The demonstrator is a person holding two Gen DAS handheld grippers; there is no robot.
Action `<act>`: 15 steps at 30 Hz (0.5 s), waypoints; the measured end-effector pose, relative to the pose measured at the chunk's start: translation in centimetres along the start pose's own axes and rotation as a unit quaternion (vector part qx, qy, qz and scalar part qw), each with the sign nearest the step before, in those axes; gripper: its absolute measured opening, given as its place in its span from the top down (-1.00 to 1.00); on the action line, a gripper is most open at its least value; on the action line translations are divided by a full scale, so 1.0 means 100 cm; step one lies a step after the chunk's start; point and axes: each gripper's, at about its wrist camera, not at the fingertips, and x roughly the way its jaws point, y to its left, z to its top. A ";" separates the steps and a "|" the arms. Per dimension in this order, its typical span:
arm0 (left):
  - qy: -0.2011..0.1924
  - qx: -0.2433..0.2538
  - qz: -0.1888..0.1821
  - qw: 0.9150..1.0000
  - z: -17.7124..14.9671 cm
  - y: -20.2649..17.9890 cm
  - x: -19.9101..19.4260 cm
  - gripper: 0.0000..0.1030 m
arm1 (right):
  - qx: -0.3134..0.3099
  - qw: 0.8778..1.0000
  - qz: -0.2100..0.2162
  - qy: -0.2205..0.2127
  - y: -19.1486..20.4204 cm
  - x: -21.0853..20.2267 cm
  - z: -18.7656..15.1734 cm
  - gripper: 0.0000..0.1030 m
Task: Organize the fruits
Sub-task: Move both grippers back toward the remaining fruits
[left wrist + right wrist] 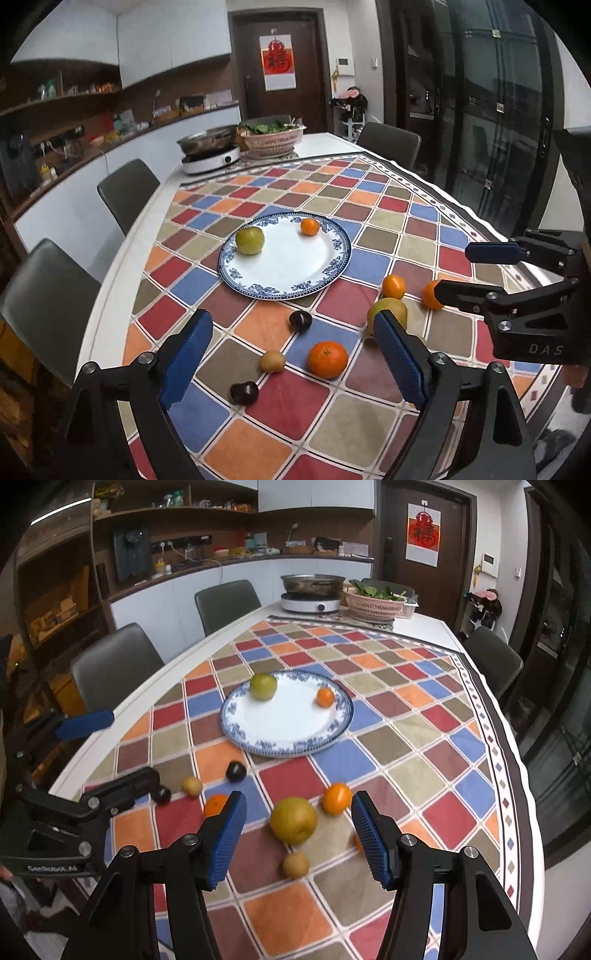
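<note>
A blue-rimmed white plate on the checked cloth holds a green apple and a small orange. Nearer lie loose fruits. My left gripper is open above an orange, a small brown fruit and two dark plums. My right gripper is open over a yellow pear, not touching it. Beside the pear lie an orange and a small brown fruit.
At the table's far end stand an induction cooker with a steel pan and a pink basket of greens. Grey chairs line the left side. The cloth's border runs close on the right.
</note>
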 end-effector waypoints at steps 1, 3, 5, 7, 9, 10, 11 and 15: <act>-0.004 0.007 0.002 1.000 -0.003 -0.002 0.000 -0.73 | -0.001 1.000 -0.002 0.001 0.000 0.000 -0.003 -0.16; -0.007 0.016 0.003 1.000 -0.008 -0.004 0.001 -0.73 | -0.004 1.000 -0.008 0.004 0.001 0.001 -0.009 -0.16; -0.005 0.026 0.001 1.000 -0.014 -0.006 0.004 -0.73 | -0.010 1.000 -0.013 0.008 0.003 0.003 -0.016 -0.16; -0.004 0.033 -0.003 0.999 -0.019 -0.009 0.007 -0.73 | -0.014 1.000 -0.014 0.016 0.005 0.006 -0.021 -0.16; 0.001 0.039 -0.007 0.999 -0.024 -0.011 0.011 -0.73 | -0.014 0.999 -0.010 0.027 0.006 0.010 -0.026 -0.16; 0.003 0.042 -0.010 0.999 -0.026 -0.011 0.013 -0.73 | -0.013 0.999 -0.008 0.033 0.006 0.013 -0.029 -0.16; 0.007 0.045 -0.013 0.999 -0.028 -0.012 0.016 -0.73 | -0.011 0.999 -0.003 0.040 0.006 0.016 -0.032 -0.16; 0.017 0.056 -0.023 0.998 -0.035 -0.015 0.026 -0.73 | -0.002 0.998 0.004 0.066 0.006 0.029 -0.041 -0.16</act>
